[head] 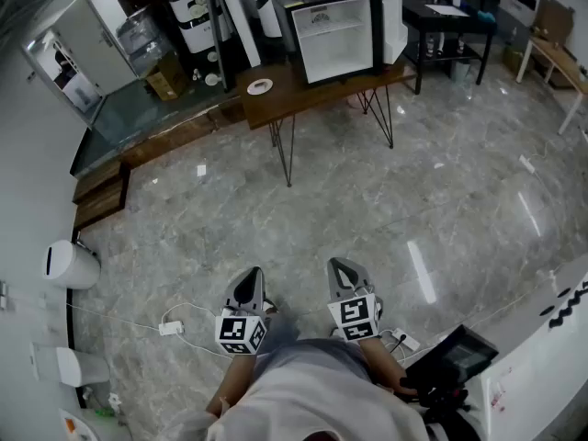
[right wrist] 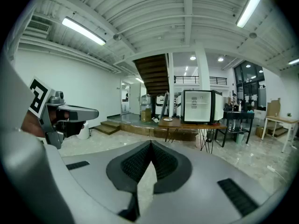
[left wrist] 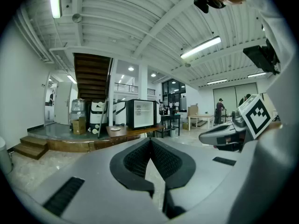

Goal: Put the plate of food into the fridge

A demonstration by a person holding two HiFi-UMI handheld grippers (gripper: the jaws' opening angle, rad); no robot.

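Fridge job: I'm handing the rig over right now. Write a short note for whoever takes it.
Left tool: shut, empty, held out in front of the person.
Right tool: shut, empty, beside the left one.
Things: the plate sits on the wooden table, just left of the small fridge on the same table. What is on the plate is too small to tell.
Done: the fridge door is already open. The plate is untouched.
Left: cross the floor to the table, pick up the plate and set it inside the fridge.
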